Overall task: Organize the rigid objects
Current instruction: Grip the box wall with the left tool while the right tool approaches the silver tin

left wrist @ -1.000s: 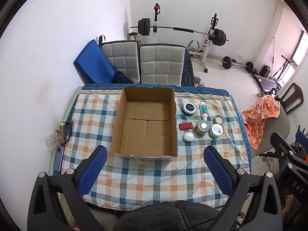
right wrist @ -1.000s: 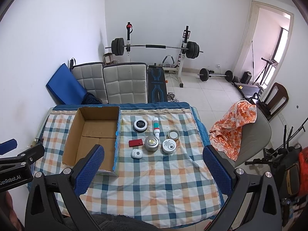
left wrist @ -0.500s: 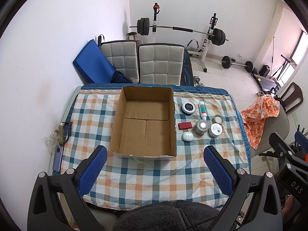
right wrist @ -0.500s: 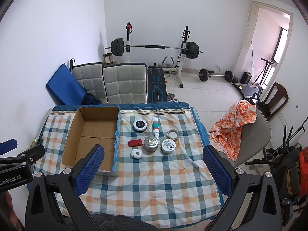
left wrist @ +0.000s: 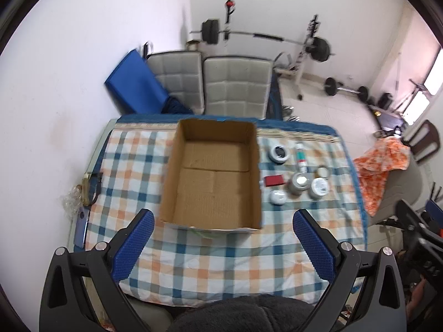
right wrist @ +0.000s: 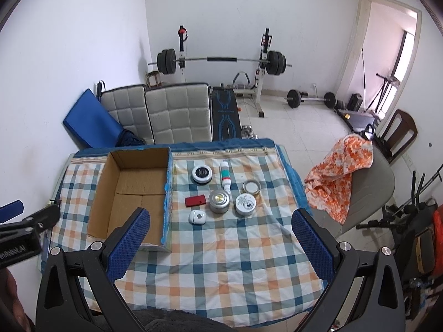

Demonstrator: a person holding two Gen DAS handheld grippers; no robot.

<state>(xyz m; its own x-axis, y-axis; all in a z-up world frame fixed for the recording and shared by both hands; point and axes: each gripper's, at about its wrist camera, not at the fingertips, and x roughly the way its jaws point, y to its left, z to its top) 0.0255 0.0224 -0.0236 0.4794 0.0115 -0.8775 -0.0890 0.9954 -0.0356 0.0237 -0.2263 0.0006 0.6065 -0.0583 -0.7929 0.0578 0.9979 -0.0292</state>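
Note:
An open cardboard box (left wrist: pixel 213 177) (right wrist: pixel 133 193) stands empty on the checkered tablecloth (left wrist: pixel 221 254) (right wrist: pixel 221 262). To its right lie several small items: a round black-faced disc (right wrist: pixel 202 174), a white tube (right wrist: pixel 225 175), a red block (right wrist: pixel 195 201), a silver tin (right wrist: pixel 218 201), a white round tin (right wrist: pixel 245 204), a small tape ring (right wrist: pixel 251 187) and a white puck (right wrist: pixel 197 217). My left gripper (left wrist: pixel 223 231) is open, high above the table's near edge. My right gripper (right wrist: pixel 220 231) is open, also high above the near edge.
Two padded chairs (right wrist: pixel 166 116) and a blue mat (right wrist: pixel 91 121) stand behind the table. A barbell rack (right wrist: pixel 221 61) fills the back wall. An orange cloth (right wrist: pixel 337 171) drapes a chair to the right. Keys and clutter (left wrist: pixel 83 191) lie at the table's left edge.
Both views have shifted slightly, the left one more so. The box and the items on the table have not moved. Both grippers stay open.

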